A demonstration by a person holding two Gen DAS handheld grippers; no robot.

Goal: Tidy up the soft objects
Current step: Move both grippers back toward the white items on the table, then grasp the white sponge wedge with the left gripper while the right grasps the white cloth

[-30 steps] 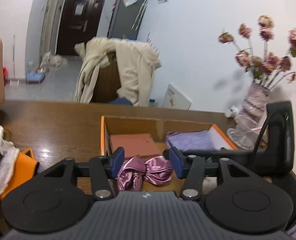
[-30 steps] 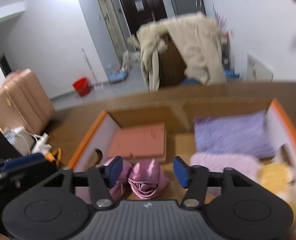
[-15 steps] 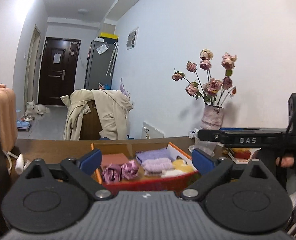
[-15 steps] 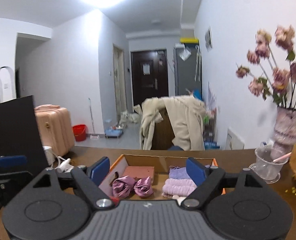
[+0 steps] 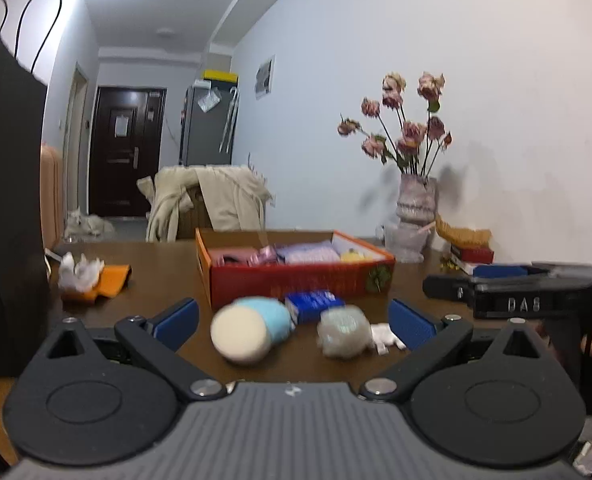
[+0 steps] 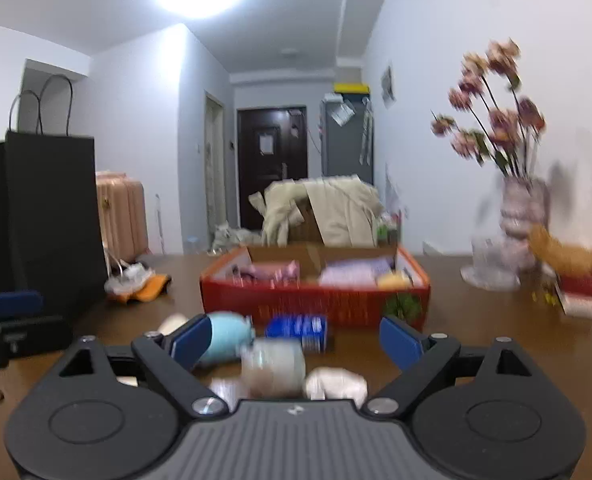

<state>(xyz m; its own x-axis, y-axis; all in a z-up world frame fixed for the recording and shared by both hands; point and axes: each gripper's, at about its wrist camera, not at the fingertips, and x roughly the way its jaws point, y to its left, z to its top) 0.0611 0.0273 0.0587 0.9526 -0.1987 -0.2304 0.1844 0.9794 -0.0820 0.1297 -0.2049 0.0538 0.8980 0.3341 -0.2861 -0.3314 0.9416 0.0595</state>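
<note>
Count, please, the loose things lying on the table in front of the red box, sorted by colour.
Light blue: 1, round blue-and-cream plush
Dark blue: 1, small blue packet
Grey-white: 1, pale wrapped roll
White: 1, small white scrap
Total: 4

dark brown wooden tabletop [image 5: 156,256], glossy, lit from above. toward the far edge, near the middle, an open red-and-orange cardboard box [image 5: 296,278] flat on the wood. just in front of the box, nearer the near edge: a light-blue roll with a cream end [image 5: 252,330], a small blue packet [image 5: 314,306], a pale greyish bundle [image 5: 342,336], a white scrap [image 5: 386,334] beside it. toward the left edge, crumpled white tissue on an orange cloth [image 5: 92,280] and a tall black paper bag [image 5: 8,200]. toward the far right corner, a vase of dried pink roses [image 5: 414,204], a clear plastic cup [image 6: 488,256], stacked red and white books [image 6: 580,292].
</note>
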